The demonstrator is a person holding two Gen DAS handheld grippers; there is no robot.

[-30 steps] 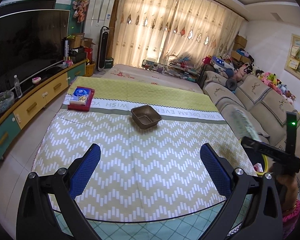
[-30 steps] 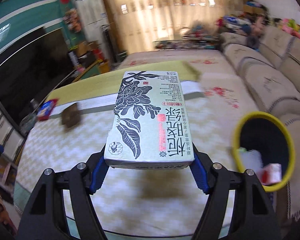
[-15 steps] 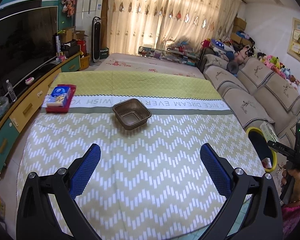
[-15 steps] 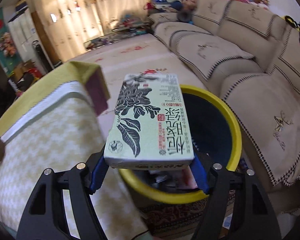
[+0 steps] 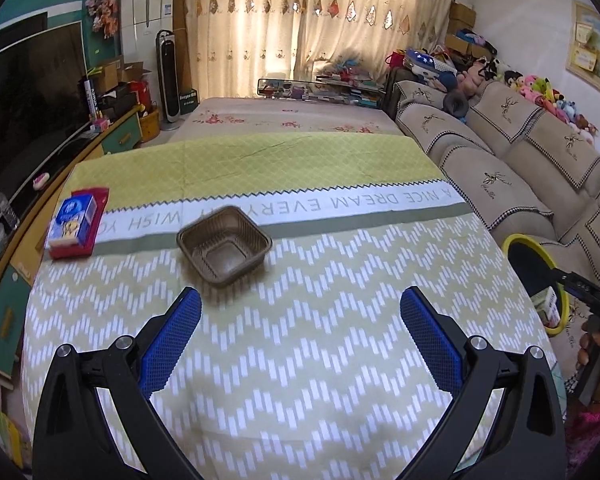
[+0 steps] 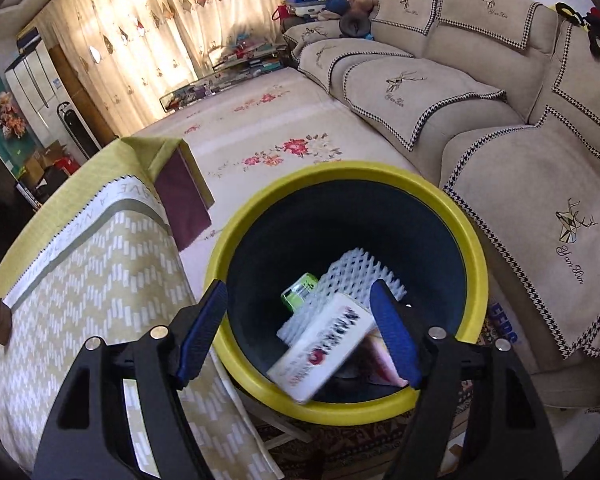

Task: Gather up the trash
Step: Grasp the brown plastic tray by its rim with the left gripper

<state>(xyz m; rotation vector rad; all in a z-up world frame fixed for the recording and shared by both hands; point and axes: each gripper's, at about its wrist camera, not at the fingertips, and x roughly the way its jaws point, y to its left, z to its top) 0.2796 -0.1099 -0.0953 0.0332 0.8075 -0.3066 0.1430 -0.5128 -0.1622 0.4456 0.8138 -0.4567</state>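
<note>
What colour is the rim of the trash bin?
Yellow, around a dark inside; the trash bin shows best in the right wrist view.

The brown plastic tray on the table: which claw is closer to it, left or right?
Left. The left claw hovers open over the table just short of the brown plastic tray. The right claw is off the table's side, open above the yellow-rimmed bin.

A beige sofa [image 5: 500, 152] with deer-print covers lines one side, stuffed toys [image 5: 540, 88] along its back; patterned curtains [image 5: 300, 20] glow behind; a tower fan [image 5: 168, 76] stands nearby.
</note>
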